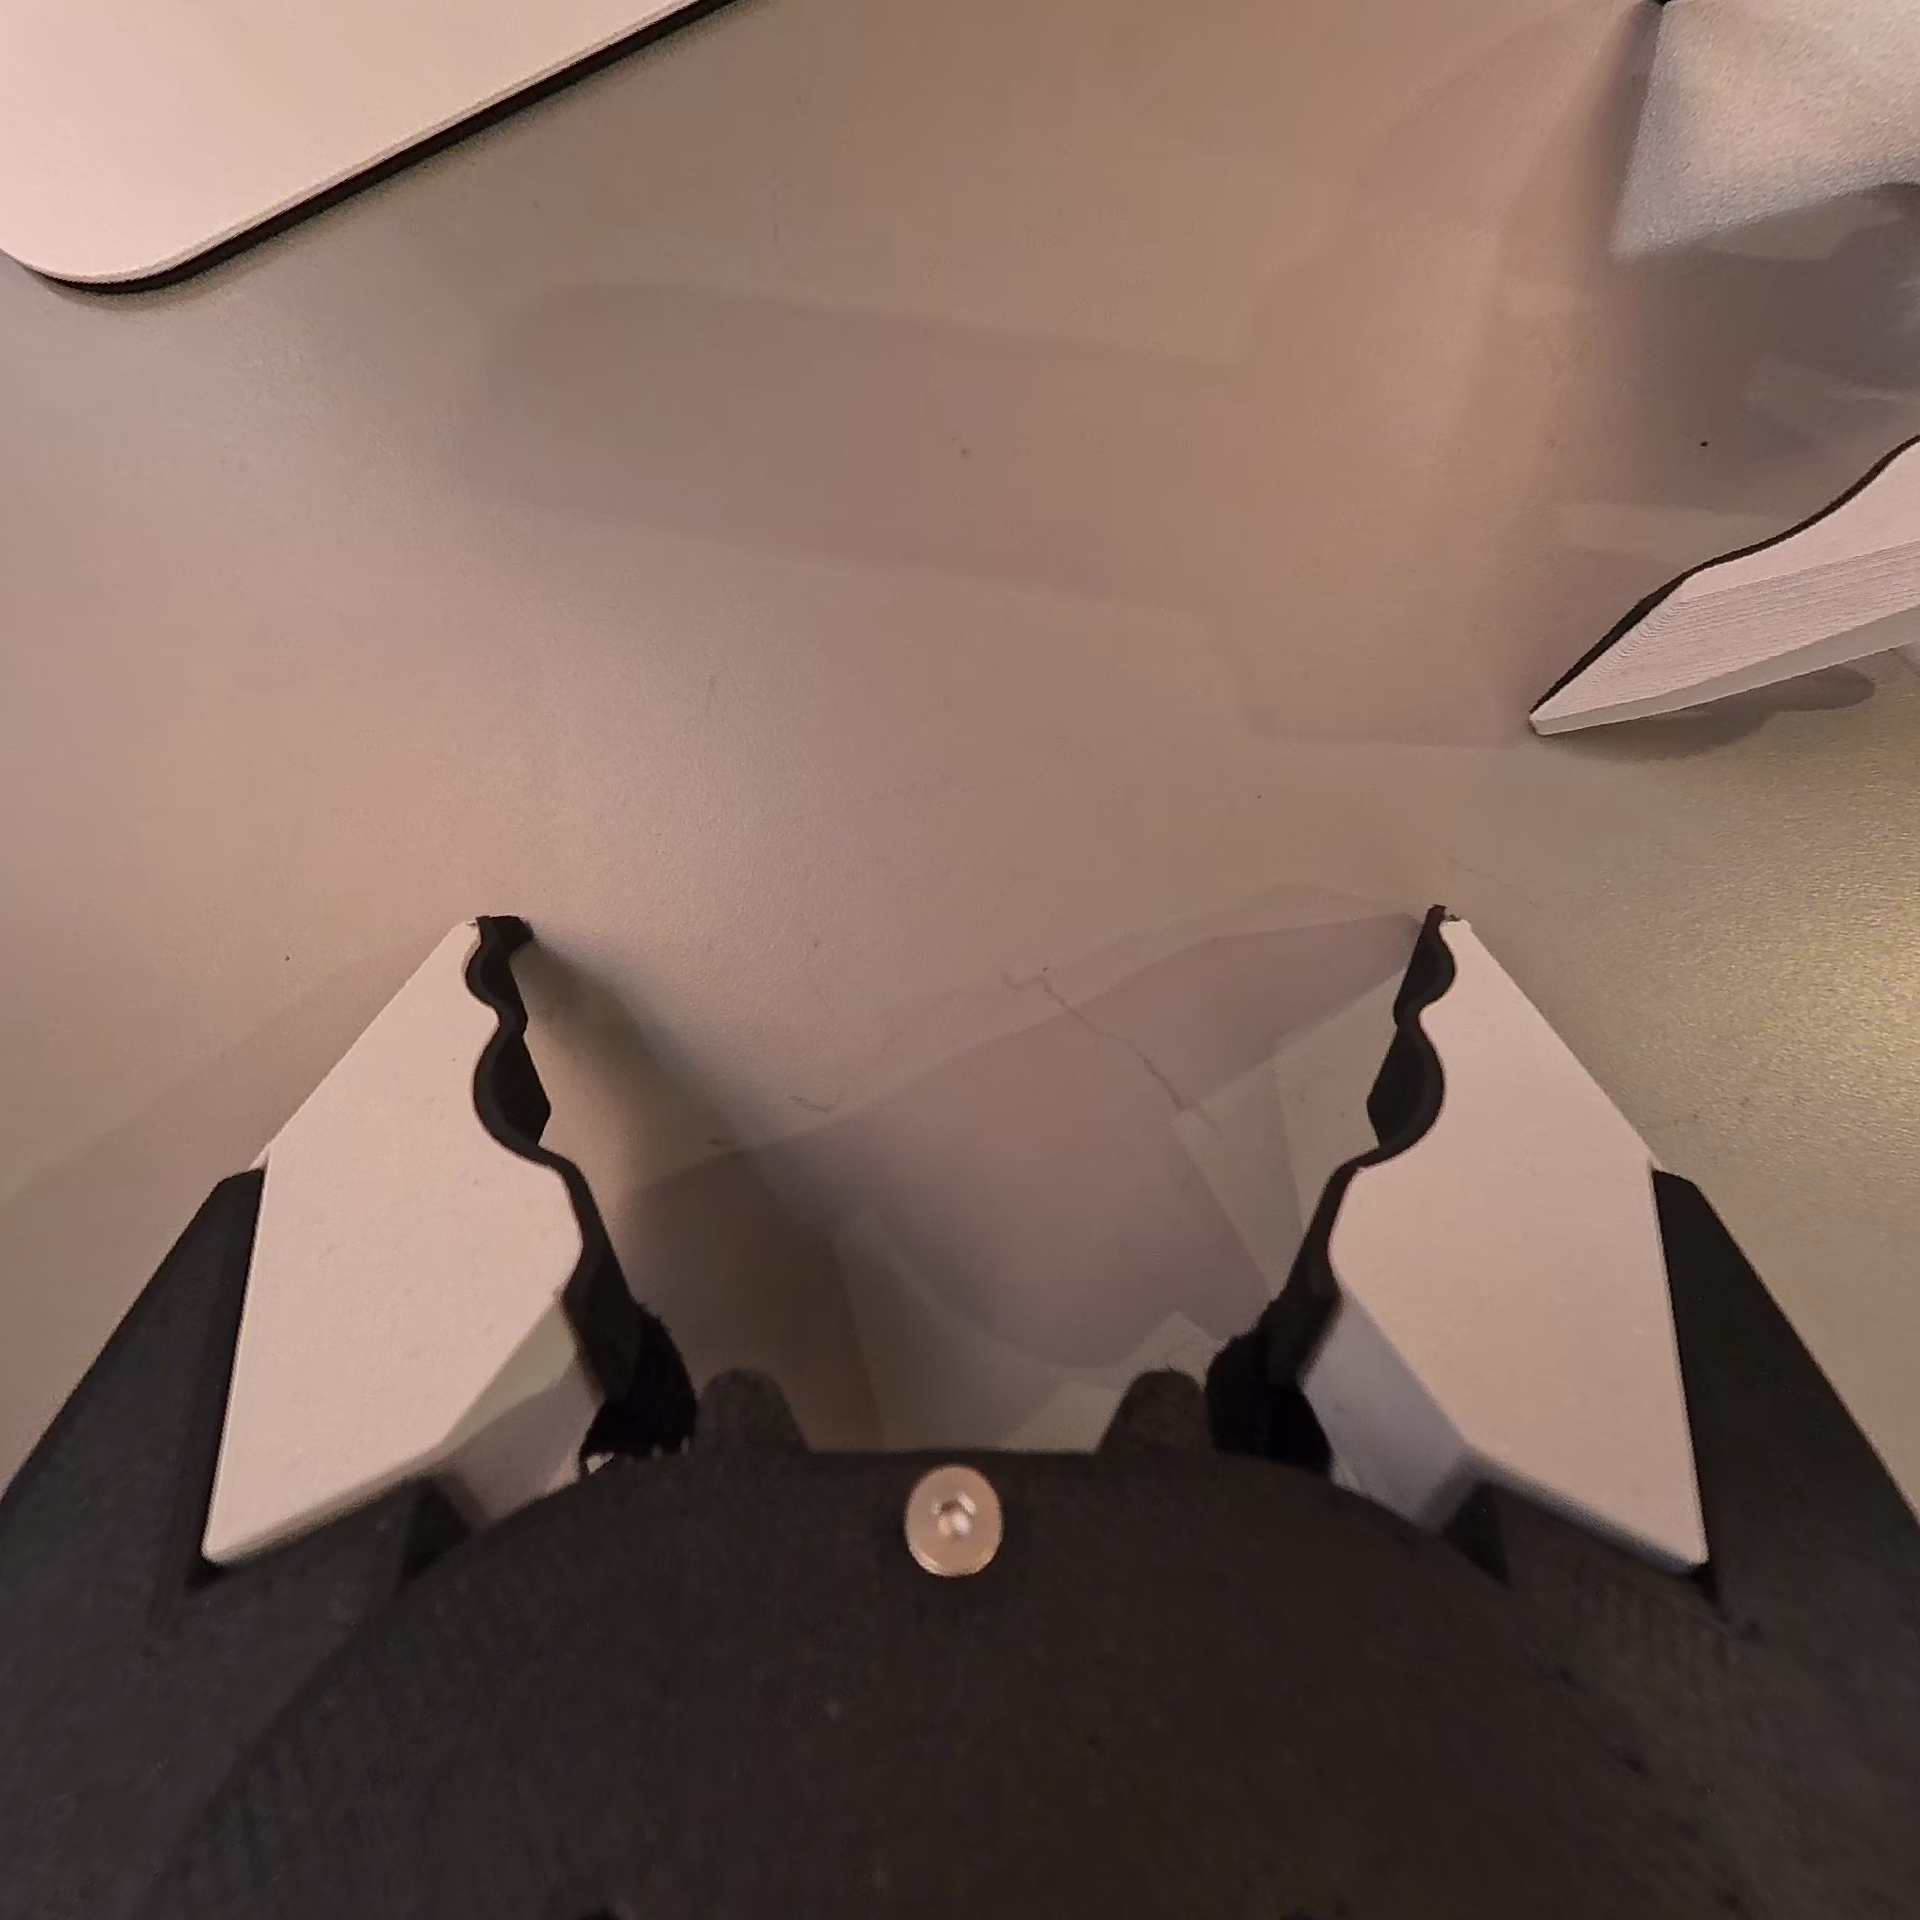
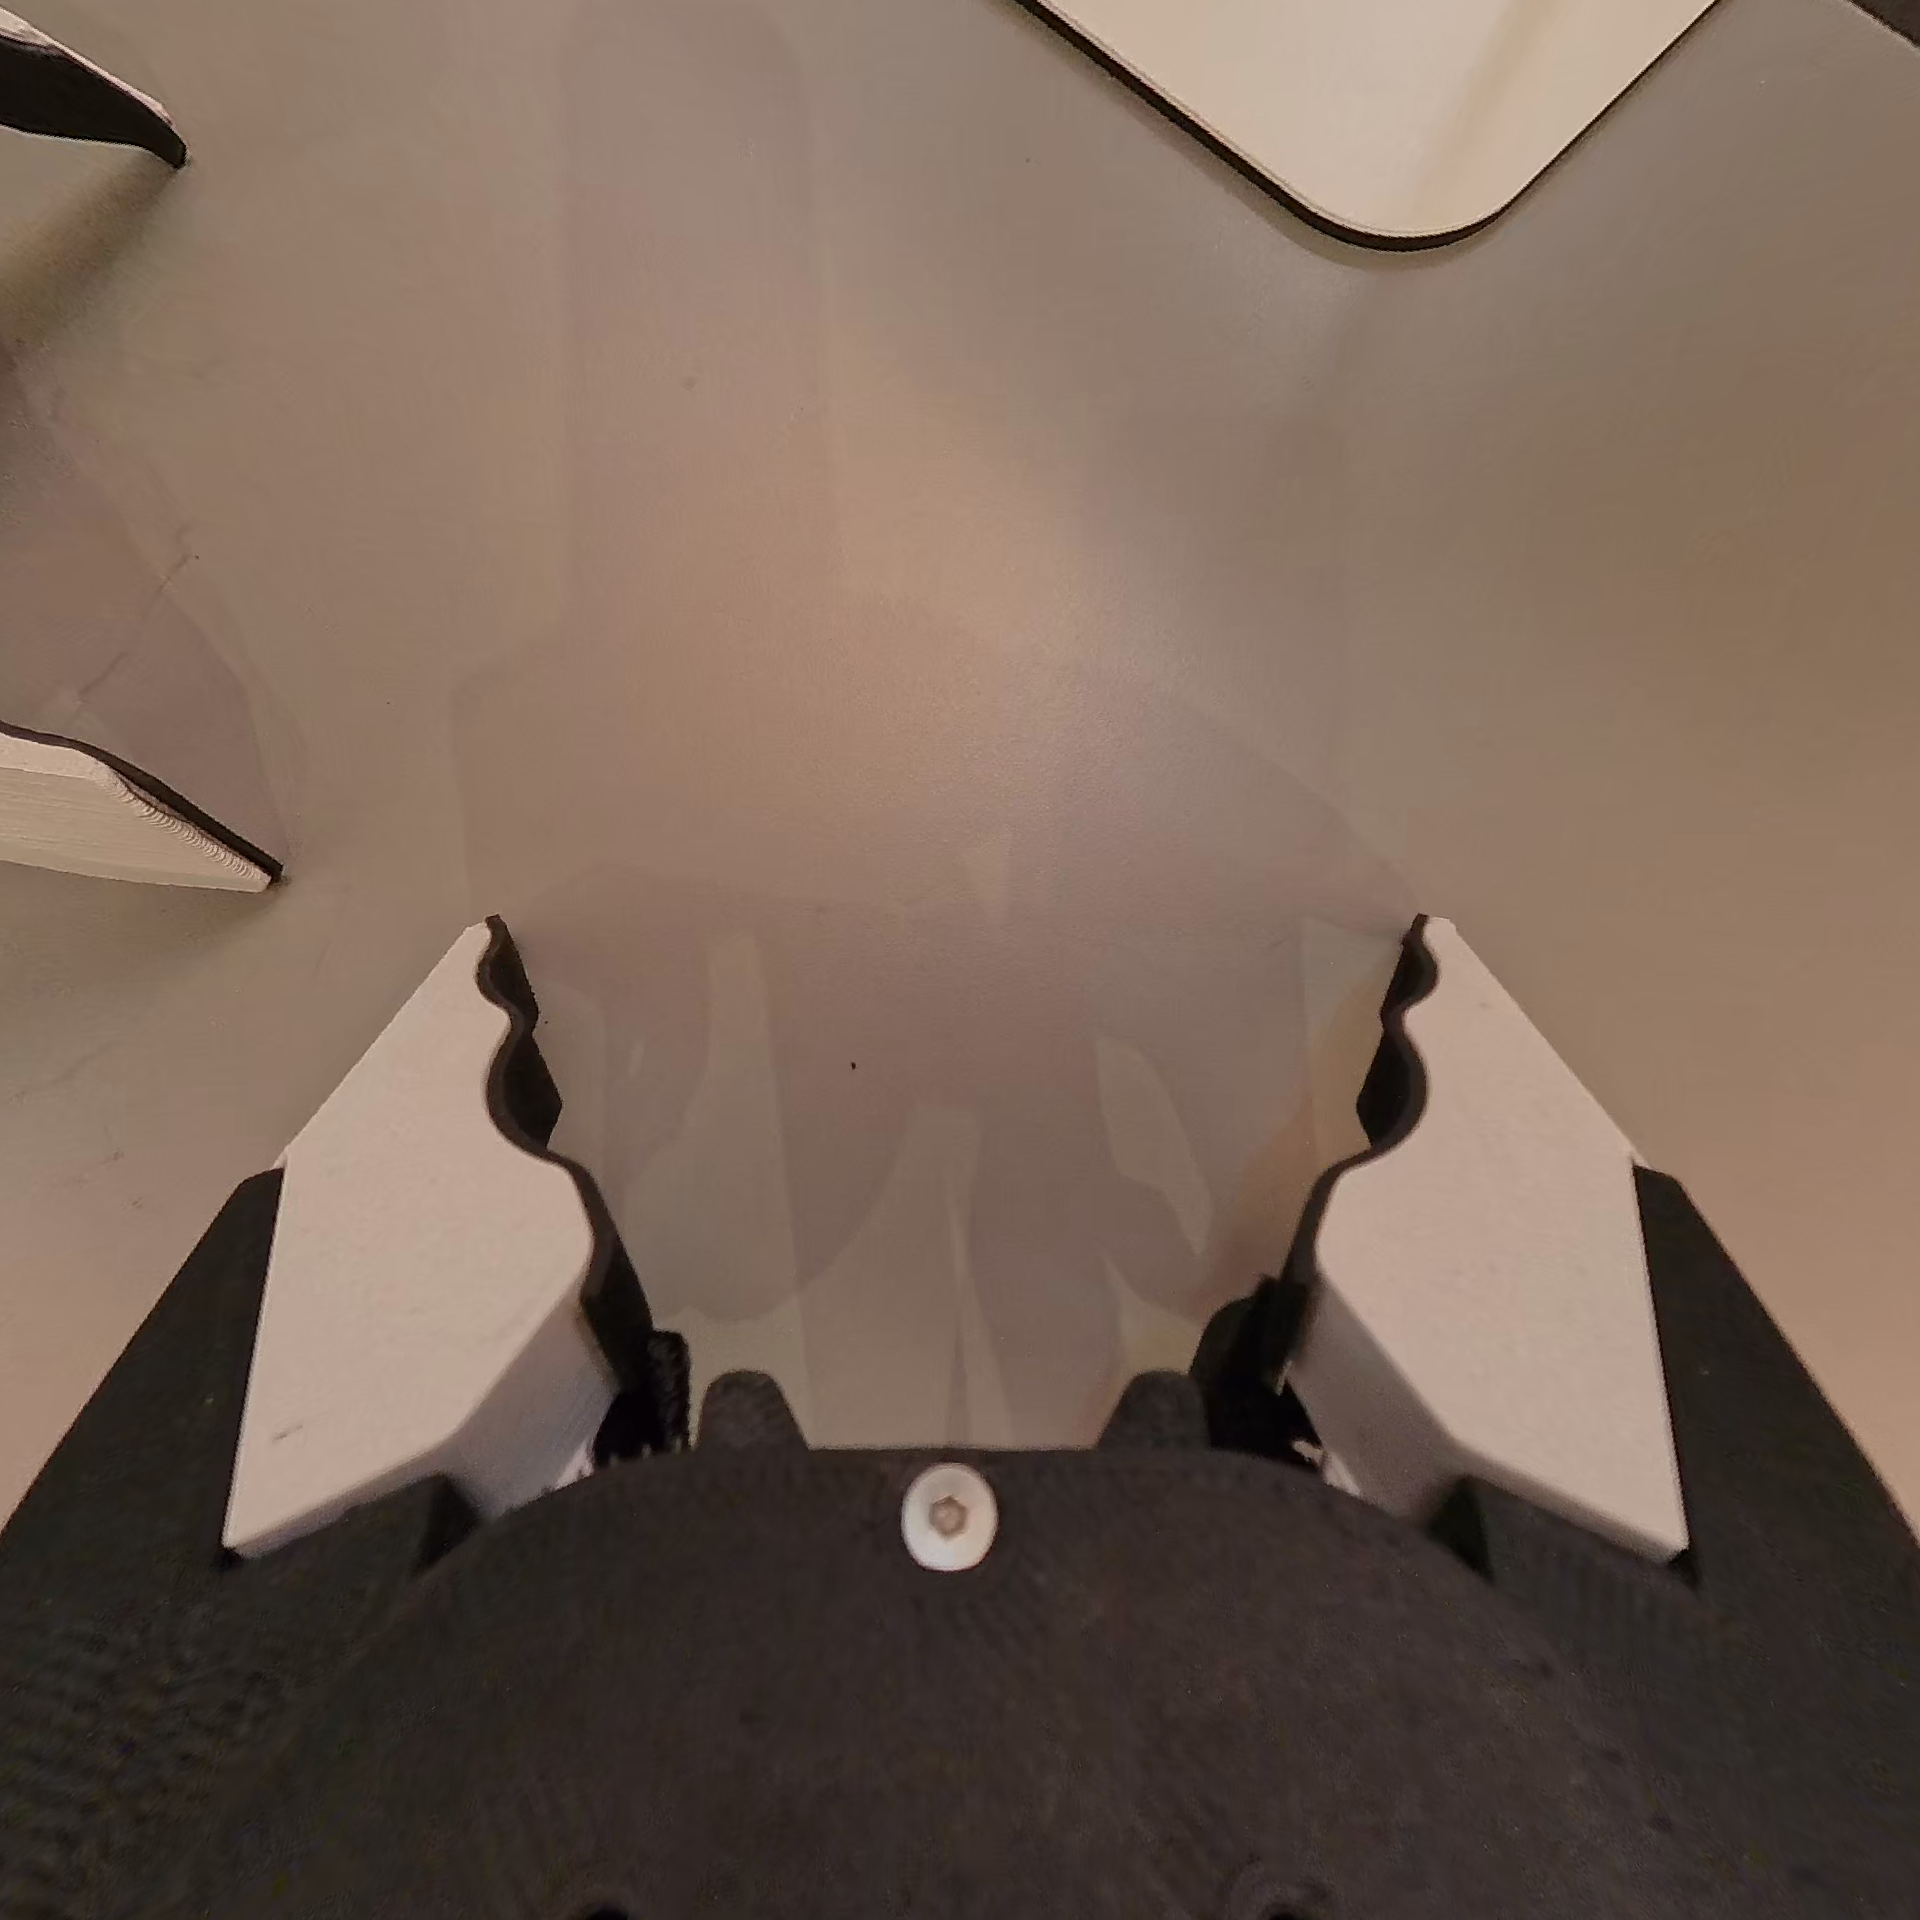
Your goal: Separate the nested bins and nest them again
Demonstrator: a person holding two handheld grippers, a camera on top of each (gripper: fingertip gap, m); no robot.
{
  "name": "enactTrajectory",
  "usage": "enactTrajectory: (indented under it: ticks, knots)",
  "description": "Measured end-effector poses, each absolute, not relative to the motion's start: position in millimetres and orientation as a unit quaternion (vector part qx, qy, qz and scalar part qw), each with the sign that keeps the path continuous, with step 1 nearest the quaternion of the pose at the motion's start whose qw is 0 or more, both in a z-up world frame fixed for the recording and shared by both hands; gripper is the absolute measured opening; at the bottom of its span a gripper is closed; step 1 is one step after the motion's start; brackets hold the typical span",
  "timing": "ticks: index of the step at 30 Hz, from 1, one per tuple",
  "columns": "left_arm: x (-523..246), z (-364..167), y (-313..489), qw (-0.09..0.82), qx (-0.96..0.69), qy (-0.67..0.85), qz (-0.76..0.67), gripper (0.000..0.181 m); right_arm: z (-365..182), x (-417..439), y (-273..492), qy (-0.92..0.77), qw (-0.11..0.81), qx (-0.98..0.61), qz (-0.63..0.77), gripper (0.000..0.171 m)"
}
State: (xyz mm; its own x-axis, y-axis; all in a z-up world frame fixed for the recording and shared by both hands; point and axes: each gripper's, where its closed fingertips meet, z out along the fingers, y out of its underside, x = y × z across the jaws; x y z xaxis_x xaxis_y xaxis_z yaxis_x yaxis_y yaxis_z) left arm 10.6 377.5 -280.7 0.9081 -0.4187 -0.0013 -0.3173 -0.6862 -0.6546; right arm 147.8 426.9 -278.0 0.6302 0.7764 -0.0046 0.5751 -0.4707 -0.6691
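My left gripper (image 1: 971, 920) is open and empty, pointing down at the grey tabletop (image 1: 831, 582). My right gripper (image 2: 961, 920) is also open and empty over the same tabletop (image 2: 935, 540). A white flat shape with a rounded corner and a dark edge lies at the top left of the left wrist view (image 1: 260, 104) and at the top right of the right wrist view (image 2: 1382, 94). I cannot tell whether it is a bin. No bin shows plainly in either view.
The right gripper's white fingers (image 1: 1766, 613) reach in at the right edge of the left wrist view. The left gripper's fingers (image 2: 125, 831) reach in at the left edge of the right wrist view. The two grippers are close together, side by side.
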Motion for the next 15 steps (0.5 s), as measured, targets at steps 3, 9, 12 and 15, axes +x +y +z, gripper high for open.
enactTrajectory:
  ticks: [3,9,12,15]
  knots:
    - [10.8,-284.4,377.7,0.341,-0.915,0.201,-0.074,0.158,-281.9,147.9,427.1,-0.401,0.323,-0.843,0.156,0.155]
    - [10.9,-291.9,377.9,0.341,-0.915,0.201,-0.074,0.158,-289.4,147.9,427.1,-0.401,0.323,-0.843,0.156,0.155]
    - [10.9,-295.6,378.0,0.341,-0.915,0.201,-0.074,0.158,-293.2,147.9,427.2,-0.401,0.323,-0.843,0.156,0.155]
    - [10.9,-299.2,378.0,0.341,-0.915,0.201,-0.074,0.158,-296.9,147.8,427.3,-0.401,0.323,-0.843,0.156,0.155]
